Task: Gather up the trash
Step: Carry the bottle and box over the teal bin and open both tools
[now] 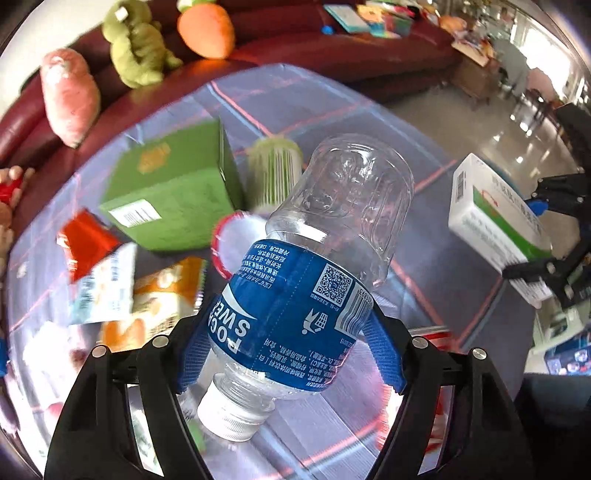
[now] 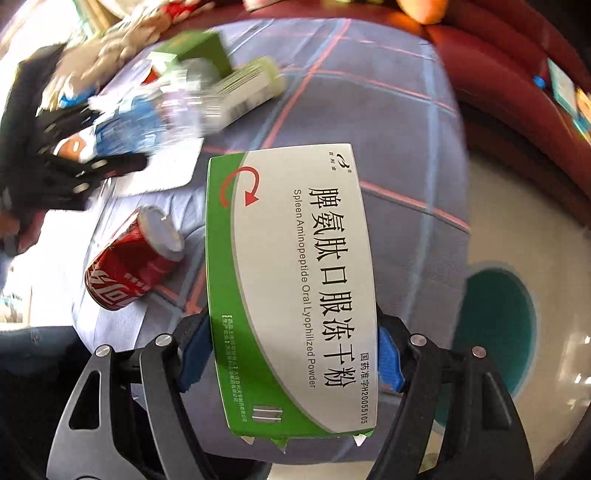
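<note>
Each fisheye camera sat just behind its own gripper, looking steeply down along the fingers at a table under a grey-blue checked cloth (image 1: 332, 110). The left wrist view faced a dark red sofa (image 1: 332, 51); the right wrist view looked across from the other side. Both showed the square green cardboard box (image 1: 177, 192) and the striped green-and-white cylinder (image 1: 273, 173).

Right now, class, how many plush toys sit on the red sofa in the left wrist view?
3: a pink plush at the left, a green plush beside it, an orange plush further right. Others may lie outside the frame.
</note>
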Demonstrator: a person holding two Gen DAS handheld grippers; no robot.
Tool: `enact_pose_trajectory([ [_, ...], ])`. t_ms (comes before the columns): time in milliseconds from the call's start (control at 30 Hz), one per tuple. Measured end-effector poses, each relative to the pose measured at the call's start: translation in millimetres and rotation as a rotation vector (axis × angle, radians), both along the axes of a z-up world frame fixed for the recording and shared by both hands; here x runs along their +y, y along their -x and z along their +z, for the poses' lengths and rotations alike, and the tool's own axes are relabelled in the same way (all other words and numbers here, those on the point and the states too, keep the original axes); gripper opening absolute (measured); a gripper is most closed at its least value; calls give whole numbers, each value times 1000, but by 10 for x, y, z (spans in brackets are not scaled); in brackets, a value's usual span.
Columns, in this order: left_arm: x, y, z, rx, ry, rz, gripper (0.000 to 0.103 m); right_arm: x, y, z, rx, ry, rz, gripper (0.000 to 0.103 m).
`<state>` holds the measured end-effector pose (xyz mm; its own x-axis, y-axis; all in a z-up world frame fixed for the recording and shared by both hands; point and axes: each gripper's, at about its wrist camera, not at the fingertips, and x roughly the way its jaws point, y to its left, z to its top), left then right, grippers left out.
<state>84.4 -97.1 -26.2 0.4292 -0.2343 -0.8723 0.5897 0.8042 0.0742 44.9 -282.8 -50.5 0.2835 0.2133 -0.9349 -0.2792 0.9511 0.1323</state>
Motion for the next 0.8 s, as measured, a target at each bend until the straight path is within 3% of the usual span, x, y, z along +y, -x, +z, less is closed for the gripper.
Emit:
enact_pose_trajectory([
  [33, -50, 36, 83, -10, -3, 4, 76, -272, 19, 221, -10, -2, -26, 70],
  [167, -337, 160, 373, -41, -25, -21, 76, -849, 136, 364, -60, -17, -165, 70],
  [300, -976, 366, 450, -63, -40, -143, 76, -1502, 417, 448, -93, 13, -301, 70],
  [567, -2452, 472, -88, 46, -106, -331, 76, -2446, 786, 255, -9, 95, -482, 70],
  [800, -3340, 496, -561, 123, -180, -439, 76, -2770, 896, -33, 45, 88, -537, 70],
])
